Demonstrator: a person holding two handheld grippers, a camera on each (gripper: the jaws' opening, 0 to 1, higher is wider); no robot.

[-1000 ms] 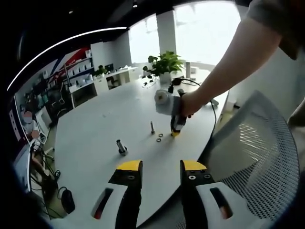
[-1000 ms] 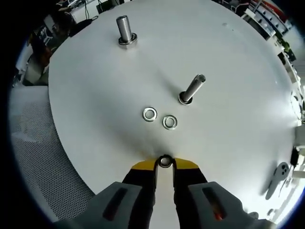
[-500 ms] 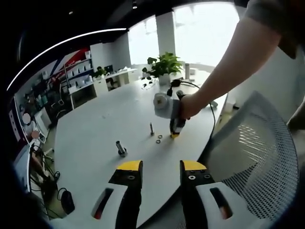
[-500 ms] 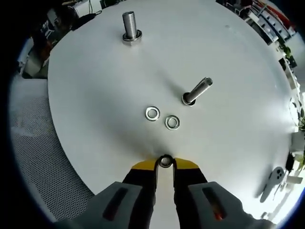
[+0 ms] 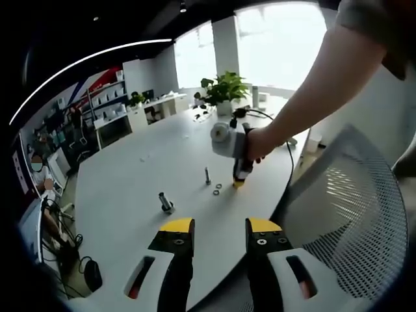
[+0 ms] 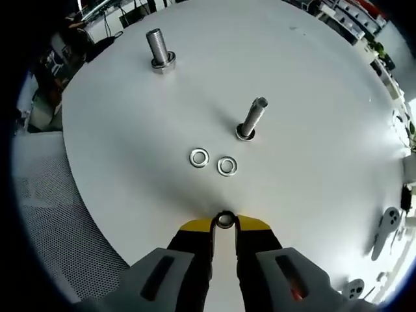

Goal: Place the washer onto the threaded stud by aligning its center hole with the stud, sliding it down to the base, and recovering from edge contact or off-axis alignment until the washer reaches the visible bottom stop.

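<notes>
Left gripper [image 5: 216, 229] low over the white table [image 5: 130, 175], jaws apart with nothing between, right gripper [image 5: 239, 181] tipped down beside two washers [image 5: 216, 188], thin stud [image 5: 207, 174] just beyond, thicker stud [image 5: 166, 202] nearer, mesh chair [image 5: 351, 201] at right

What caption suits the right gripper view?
Right gripper pinching a washer above a white table with two studs.
</notes>
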